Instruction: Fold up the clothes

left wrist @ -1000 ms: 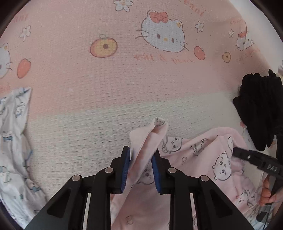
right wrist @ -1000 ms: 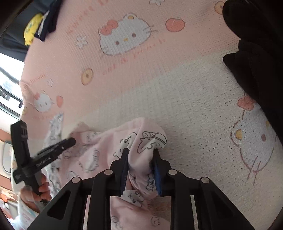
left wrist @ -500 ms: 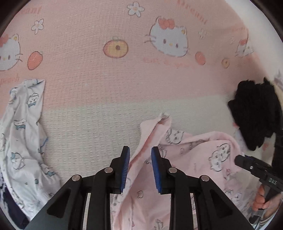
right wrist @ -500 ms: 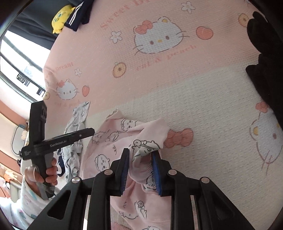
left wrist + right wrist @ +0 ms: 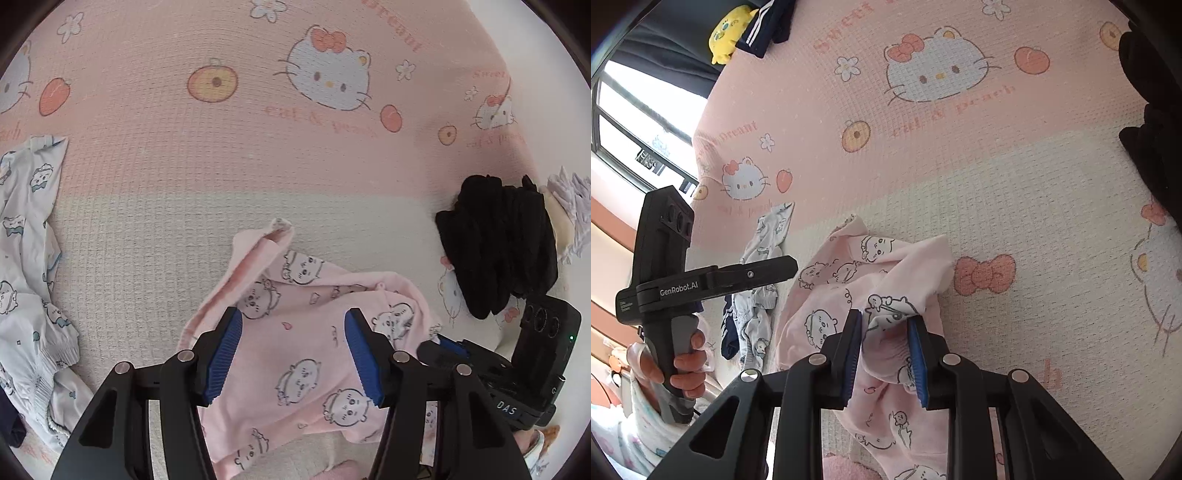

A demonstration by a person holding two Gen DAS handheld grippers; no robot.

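The pink pajama looks soft, light and floppy; hold it by an edge. The left hand-held gripper is spread wide above it. The right hand-held gripper pinches a bunched fold.

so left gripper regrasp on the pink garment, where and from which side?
Judgement: take the raised cuff-like tip of the pink garment, coming from the bare mat on its left. That end stands up in a fold, its edge free. The left gripper is open; the right gripper holds the other side.
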